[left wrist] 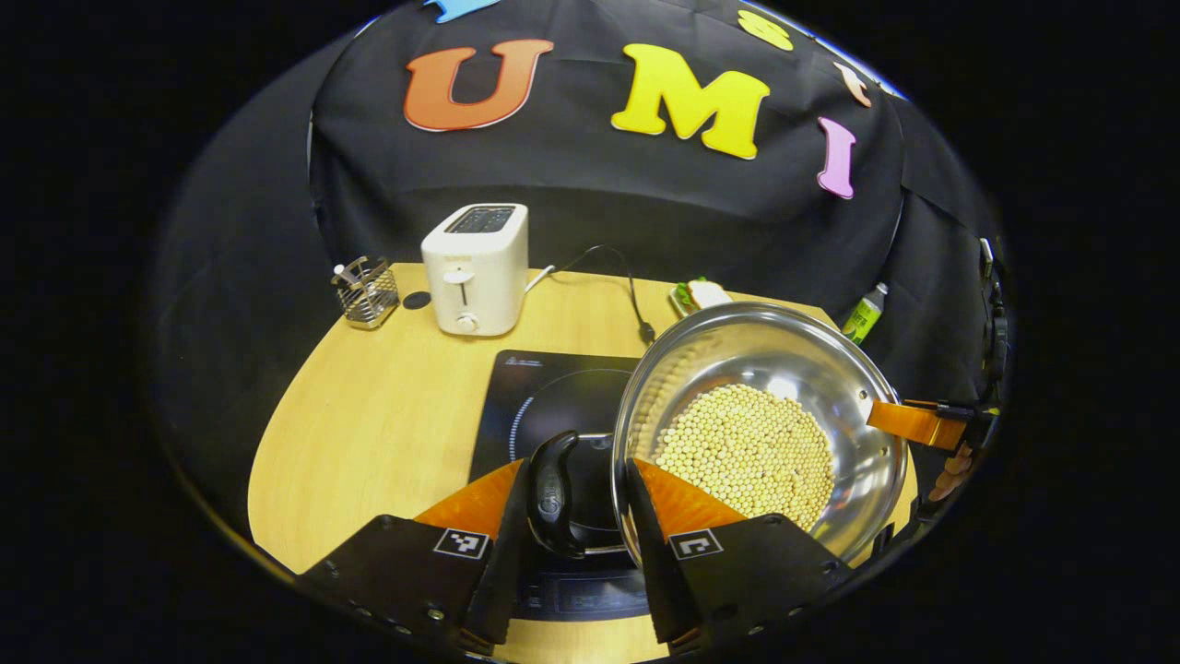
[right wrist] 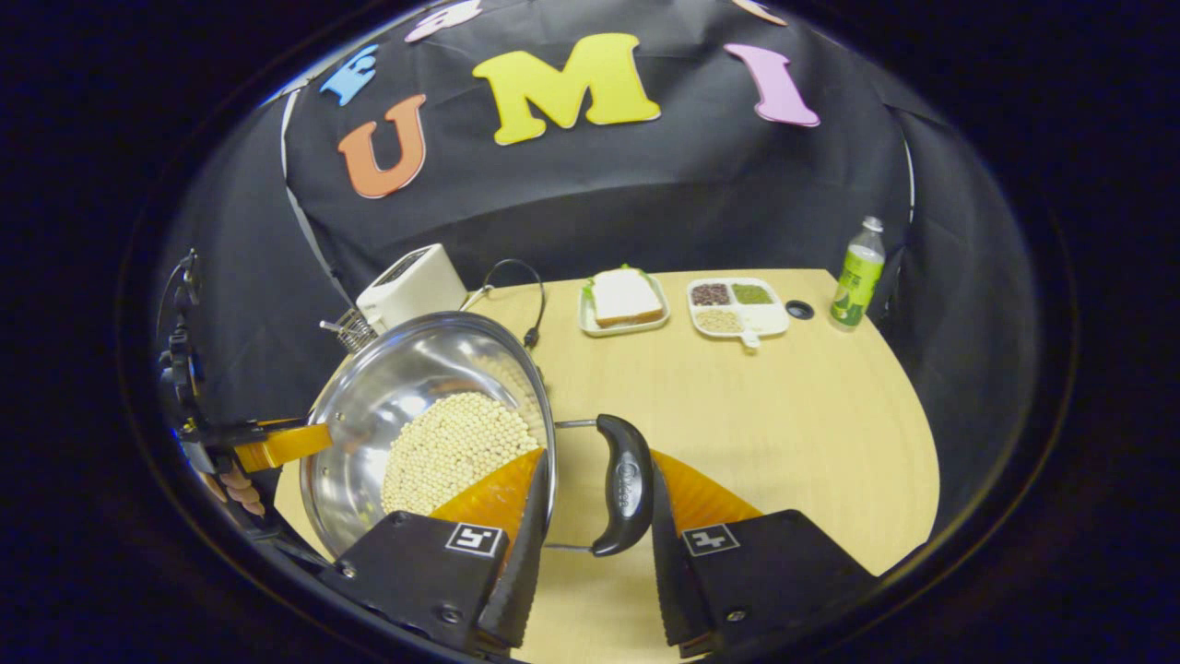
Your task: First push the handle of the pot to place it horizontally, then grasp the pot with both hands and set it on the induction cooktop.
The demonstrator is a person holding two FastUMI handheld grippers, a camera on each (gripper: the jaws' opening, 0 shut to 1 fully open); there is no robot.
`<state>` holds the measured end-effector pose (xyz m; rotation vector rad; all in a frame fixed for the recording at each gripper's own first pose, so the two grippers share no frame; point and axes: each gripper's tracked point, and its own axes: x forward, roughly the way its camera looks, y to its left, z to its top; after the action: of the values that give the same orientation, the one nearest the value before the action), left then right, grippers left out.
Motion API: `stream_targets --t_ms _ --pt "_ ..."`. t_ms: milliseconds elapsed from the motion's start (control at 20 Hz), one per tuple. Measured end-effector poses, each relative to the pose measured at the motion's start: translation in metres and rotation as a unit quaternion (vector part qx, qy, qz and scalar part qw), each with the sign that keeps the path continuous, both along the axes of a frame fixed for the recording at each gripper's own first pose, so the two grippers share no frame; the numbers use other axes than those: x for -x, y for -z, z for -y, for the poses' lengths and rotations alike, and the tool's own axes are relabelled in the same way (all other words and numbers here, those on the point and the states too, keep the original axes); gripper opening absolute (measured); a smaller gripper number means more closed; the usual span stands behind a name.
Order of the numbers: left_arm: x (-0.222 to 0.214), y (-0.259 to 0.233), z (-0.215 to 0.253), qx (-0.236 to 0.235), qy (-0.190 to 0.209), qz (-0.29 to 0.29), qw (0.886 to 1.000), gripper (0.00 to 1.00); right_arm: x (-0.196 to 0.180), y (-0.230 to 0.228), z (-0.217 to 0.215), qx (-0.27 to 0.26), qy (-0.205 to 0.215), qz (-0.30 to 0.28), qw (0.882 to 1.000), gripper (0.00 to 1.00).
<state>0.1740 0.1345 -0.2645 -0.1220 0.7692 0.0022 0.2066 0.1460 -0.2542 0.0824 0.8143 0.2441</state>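
A steel pot [left wrist: 784,364] holding pale beans [left wrist: 747,452] hangs tilted over the right part of the black induction cooktop [left wrist: 544,392]. My left gripper [left wrist: 579,475] is shut across its black handle [left wrist: 551,489], with one finger outside the handle and the other inside the rim. In the right gripper view the pot [right wrist: 406,378] is at the left. My right gripper [right wrist: 599,466] is shut the same way on the opposite black handle [right wrist: 627,484]. Each view shows the other gripper's orange finger [left wrist: 913,422] [right wrist: 277,444] at the pot's far rim.
A white toaster [left wrist: 475,267] and a wire basket [left wrist: 366,292] stand behind the cooktop, with a black cable [left wrist: 636,295] trailing beside them. A sandwich plate [right wrist: 624,300], a compartment tray [right wrist: 737,307] and a green bottle [right wrist: 855,274] line the back of the wooden table [right wrist: 784,424].
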Motion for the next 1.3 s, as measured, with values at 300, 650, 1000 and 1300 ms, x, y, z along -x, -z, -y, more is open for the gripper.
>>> stream_targets --t_ms 300,650,1000,1300 --pt "-0.017 0.031 -0.067 0.031 -0.038 0.002 0.999 0.56 -0.024 0.036 -0.075 -0.004 -0.013 -0.006 1.000 0.56" --pt "-0.046 0.034 -0.087 0.005 -0.019 0.018 1.000 0.56 -0.055 0.051 -0.092 -0.023 -0.012 -0.009 1.000 0.56" --pt "-0.055 0.033 -0.085 -0.007 -0.018 0.025 1.000 0.56 -0.070 0.059 -0.086 -0.047 -0.005 -0.012 0.999 0.56" --pt "-0.054 0.032 -0.085 -0.003 -0.029 0.032 0.999 0.57 -0.071 0.059 -0.085 -0.064 -0.004 -0.002 0.998 0.58"
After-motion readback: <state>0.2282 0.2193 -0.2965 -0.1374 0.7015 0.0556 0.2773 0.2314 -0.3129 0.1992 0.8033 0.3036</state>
